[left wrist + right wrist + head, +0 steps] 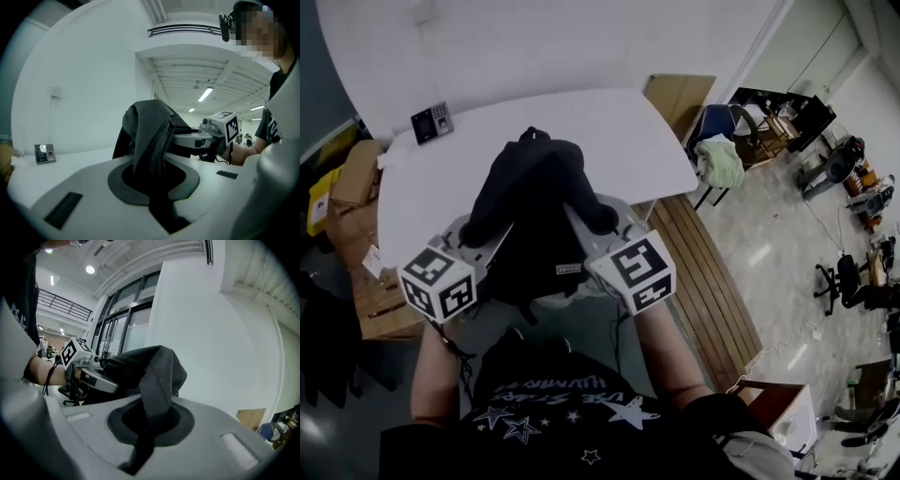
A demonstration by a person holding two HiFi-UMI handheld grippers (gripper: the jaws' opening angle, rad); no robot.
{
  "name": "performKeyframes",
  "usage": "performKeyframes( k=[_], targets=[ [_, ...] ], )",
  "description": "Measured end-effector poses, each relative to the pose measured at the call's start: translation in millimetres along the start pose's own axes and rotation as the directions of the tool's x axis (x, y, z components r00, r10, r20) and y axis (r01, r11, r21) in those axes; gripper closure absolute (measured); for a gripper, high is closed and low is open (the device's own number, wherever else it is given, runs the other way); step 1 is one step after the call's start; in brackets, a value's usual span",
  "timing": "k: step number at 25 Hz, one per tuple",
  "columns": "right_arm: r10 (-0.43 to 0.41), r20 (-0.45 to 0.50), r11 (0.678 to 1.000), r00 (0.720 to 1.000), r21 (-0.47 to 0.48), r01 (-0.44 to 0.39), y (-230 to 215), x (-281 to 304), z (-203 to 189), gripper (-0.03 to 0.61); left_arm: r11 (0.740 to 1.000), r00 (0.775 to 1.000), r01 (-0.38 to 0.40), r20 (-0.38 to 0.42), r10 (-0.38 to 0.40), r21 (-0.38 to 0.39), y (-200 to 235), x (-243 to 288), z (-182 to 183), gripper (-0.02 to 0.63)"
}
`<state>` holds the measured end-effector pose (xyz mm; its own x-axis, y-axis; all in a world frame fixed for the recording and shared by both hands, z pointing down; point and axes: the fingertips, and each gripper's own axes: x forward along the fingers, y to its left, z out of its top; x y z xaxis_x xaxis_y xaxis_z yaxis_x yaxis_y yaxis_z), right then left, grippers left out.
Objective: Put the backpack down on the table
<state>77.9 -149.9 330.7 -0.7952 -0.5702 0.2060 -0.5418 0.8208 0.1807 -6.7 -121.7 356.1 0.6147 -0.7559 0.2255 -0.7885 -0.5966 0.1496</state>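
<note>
Two grippers, one load, entered as found.

1. Black soft fabric backpack [534, 202]: hung between the two grippers at the near edge of the white rounded-corner table [628, 141]. Its upper part is over the tabletop and its lower part hangs toward the person. Whether any of it rests on the top cannot be told.
2. Left gripper [473, 232]: jaws nearly together, pinched on a dark woven shoulder strap [150, 136] that runs up from between them.
3. Right gripper [602, 223]: jaws closed tight on a second dark strap fold [157, 376], the same hold mirrored.
4. Small dark keypad terminal [431, 122]: on the table's far left corner, well apart from the backpack.

Handling note, by judgement: the step in hand is carrying the backpack in over the table, with lowering not yet done.
- Keep both grippers level with each other so the limp body does not swing or tip.
- Bring the whole base past the near edge before lowering, or the lower part may slide off.
- Aim for the bare middle, away from the terminal.
- Let the weight settle and the straps slacken before easing either claw.
</note>
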Motion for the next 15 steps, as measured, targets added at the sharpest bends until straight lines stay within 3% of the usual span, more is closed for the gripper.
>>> performKeyframes(
  k=[5, 15],
  targets=[
    [0.027, 0.021, 0.998, 0.999, -0.05, -0.026, -13, 19, 16, 0.574, 1.0, 1.0, 0.016, 0.026, -0.016, -0.004, 21, 7, 17, 0.568],
    [-0.021, 0.018, 0.997, 1.0, -0.075, 0.022, -55, 69, 36, 0.574, 0.995, 0.992, 0.099, 0.077, -0.097, -0.027, 80, 42, 49, 0.568]
  ],
)
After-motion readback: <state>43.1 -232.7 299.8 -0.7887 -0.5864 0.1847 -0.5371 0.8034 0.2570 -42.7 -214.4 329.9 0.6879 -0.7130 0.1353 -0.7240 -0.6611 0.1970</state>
